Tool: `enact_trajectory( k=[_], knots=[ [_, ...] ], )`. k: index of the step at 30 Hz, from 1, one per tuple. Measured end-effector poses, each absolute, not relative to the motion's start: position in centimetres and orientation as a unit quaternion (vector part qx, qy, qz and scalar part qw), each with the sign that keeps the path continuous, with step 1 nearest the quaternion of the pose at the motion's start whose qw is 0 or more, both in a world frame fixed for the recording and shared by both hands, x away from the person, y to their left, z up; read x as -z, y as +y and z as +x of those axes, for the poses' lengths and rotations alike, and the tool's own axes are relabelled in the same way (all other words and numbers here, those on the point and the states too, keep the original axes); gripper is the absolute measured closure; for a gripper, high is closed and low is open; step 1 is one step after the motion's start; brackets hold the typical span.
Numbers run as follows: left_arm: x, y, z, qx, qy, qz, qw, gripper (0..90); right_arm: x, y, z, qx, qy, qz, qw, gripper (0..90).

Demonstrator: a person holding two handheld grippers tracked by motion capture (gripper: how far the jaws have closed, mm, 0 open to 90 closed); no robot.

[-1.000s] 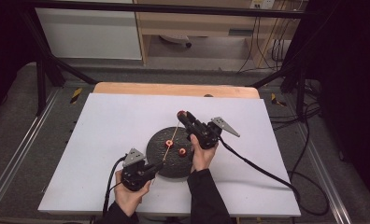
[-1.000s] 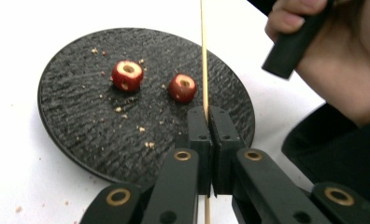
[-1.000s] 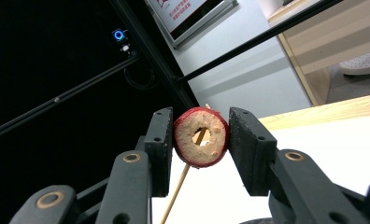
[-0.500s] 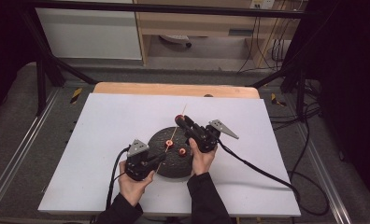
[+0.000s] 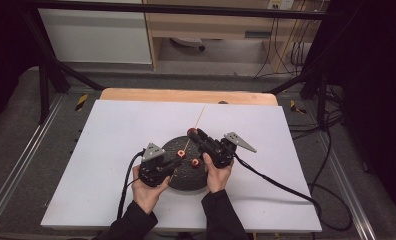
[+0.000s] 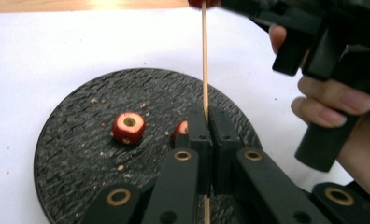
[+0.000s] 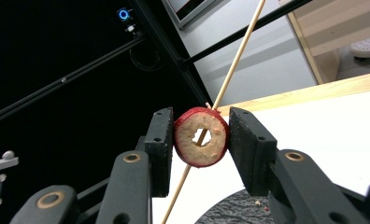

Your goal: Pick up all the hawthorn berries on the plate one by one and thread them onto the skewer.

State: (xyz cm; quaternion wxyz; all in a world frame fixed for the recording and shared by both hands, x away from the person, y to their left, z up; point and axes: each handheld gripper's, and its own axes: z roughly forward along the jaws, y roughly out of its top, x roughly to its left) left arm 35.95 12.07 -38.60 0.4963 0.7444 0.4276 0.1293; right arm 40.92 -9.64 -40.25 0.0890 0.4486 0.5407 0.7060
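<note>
Two grippers engaged: our left gripper point(image 6: 206, 135) pinches wooden skewer point(image 6: 204, 56); our right gripper point(image 7: 199, 140) clamps cored apple slice point(image 7: 202, 136), skewer through its hole, above black plate point(image 6: 75, 154).

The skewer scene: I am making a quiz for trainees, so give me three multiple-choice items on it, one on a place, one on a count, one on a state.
1. Where does the wooden skewer pass?
A. Through the hole of the held fruit ring
B. Under the plate
C. Flat on the table

2. How many fruit pieces lie on the black plate?
A. None
B. Two
C. Five

3. How do the left tongs stand?
A. Wide open
B. Shut on the skewer
C. Shut on a fruit piece

Answers: 1 A, the right gripper view shows the stick in the hole. 2 B, the left gripper view shows two. 3 B, the jaws pinch the stick.
</note>
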Motion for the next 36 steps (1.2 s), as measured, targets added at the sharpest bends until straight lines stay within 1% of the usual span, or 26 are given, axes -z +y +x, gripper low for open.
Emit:
enact_trajectory(
  k=[11, 25, 26, 30, 33, 35, 36],
  knots=[
    [38.2, 11.5, 36.7, -0.138, 0.421, 0.745, 0.499, 88.5, 40.8, -9.4, 39.9, -0.697, 0.56, 0.441, 0.075, 61.9],
    [38.5, 11.9, 37.0, -0.138, 0.406, 0.754, 0.498, 88.5, 41.3, -9.2, 39.4, -0.683, 0.585, 0.433, 0.059, 61.0],
    [38.5, 12.0, 36.9, -0.137, 0.404, 0.755, 0.498, 88.5, 41.3, -9.2, 39.4, -0.682, 0.587, 0.432, 0.059, 60.1],
    [38.7, 12.4, 36.7, -0.142, 0.398, 0.761, 0.492, 88.5, 40.9, -9.6, 39.3, -0.667, 0.606, 0.428, 0.066, 50.3],
    [39.0, 13.2, 36.6, -0.142, 0.393, 0.767, 0.487, 88.5, 40.6, -10.3, 39.3, -0.657, 0.619, 0.425, 0.075, 41.4],
    [39.2, 13.6, 36.6, -0.143, 0.391, 0.772, 0.481, 88.5, 40.5, -10.8, 39.5, -0.638, 0.638, 0.424, 0.071, 33.2],
    [39.3, 13.9, 36.6, -0.14, 0.39, 0.773, 0.481, 88.5, 40.4, -11.0, 39.6, -0.628, 0.649, 0.423, 0.072, 30.5]
  ],
)
